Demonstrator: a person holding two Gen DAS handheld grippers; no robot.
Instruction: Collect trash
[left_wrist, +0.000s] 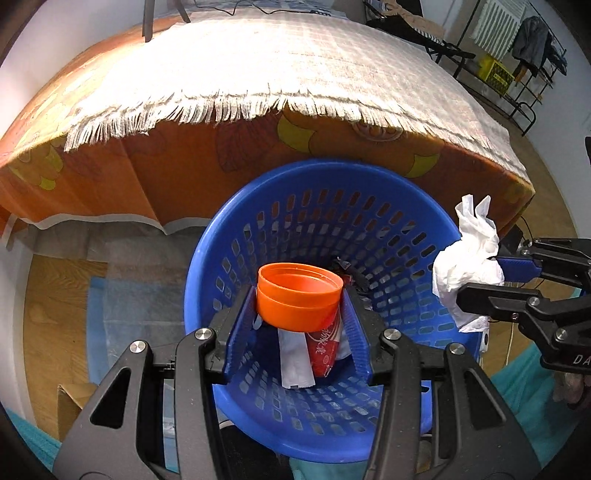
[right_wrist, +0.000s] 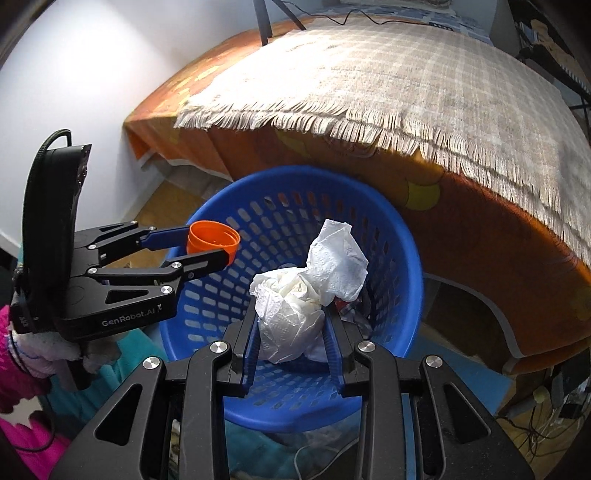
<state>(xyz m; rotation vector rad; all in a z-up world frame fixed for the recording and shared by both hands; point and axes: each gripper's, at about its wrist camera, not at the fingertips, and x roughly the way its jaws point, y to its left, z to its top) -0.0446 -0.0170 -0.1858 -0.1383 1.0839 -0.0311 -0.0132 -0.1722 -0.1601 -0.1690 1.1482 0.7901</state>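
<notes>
In my left gripper (left_wrist: 300, 306) I hold an orange plastic cap (left_wrist: 299, 301), a short wide cylinder. Its axis stands roughly upright, tipped a little away from me, with the open mouth facing up. My two blue pads press on its opposite sides, so the jaws stand about half apart, clamped across the cap's width. The cap hangs over the mouth of the blue plastic laundry basket (left_wrist: 207, 258), nearer the basket's near-left side, and touches nothing but my pads.

In my right gripper (right_wrist: 291, 325) I have a crumpled white paper towel (right_wrist: 295, 306). The wad sits between my pads, squeezed there with the jaws fairly narrow, and a looser tail of the sheet sticks up and to the right beyond the fingertips, so its long axis runs forward along my fingers. It too hangs above the basket's opening, over the middle as the right wrist camera shows it.

Both grippers point steeply down into the basket, which stands on the floor just beside a table draped in an orange patterned cloth (left_wrist: 110, 173) with a fringed checked cover (left_wrist: 258, 62) on top. In the basket's bottom lie a red printed wrapper (left_wrist: 325, 347) and a white scrap (left_wrist: 293, 363).
</notes>
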